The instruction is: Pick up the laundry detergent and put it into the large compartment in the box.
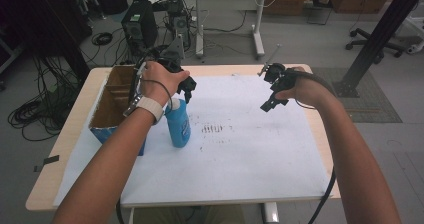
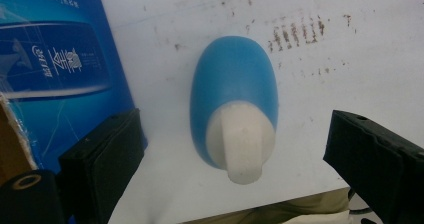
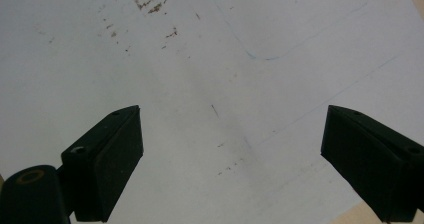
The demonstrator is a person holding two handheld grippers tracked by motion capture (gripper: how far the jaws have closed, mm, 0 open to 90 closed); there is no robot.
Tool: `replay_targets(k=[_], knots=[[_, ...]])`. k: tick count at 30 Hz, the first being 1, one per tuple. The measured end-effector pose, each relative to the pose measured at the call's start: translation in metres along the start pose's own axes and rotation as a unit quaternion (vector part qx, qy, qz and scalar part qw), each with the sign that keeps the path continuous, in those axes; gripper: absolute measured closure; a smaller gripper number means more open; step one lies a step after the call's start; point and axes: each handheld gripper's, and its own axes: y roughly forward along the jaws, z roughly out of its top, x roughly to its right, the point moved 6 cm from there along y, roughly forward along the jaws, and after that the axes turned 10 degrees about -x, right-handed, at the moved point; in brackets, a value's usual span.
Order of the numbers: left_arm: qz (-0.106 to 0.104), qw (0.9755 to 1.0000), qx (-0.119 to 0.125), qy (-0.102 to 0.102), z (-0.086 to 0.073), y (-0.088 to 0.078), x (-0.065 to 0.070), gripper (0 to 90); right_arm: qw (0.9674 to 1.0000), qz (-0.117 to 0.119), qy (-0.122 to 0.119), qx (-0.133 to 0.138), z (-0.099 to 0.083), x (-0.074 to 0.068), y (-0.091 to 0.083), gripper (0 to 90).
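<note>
The blue bottle point(image 1: 178, 125) stands upright on the white worktop point(image 1: 240, 149), just right of the open cardboard box point(image 1: 111, 101). The left gripper point(image 1: 187, 91) hangs directly above its white cap point(image 2: 241, 144), jaws spread wide, grasping nothing. The right gripper point(image 1: 270, 103) hovers released over bare worktop, well to the right.

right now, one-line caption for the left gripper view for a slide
Open left claw hovers directly above an upright blue bottle with a white cap, beside a blue cardboard box.
</note>
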Motion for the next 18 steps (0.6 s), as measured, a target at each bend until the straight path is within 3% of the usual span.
replay_targets(k=[18], knots=[[0.002, 1.0, 0.007, 0.003, 0.003, 0.012, 0.002, 9.9, 1.0, 0.002, 0.0, -0.001, 0.001, 0.0, 0.002, 10.0]])
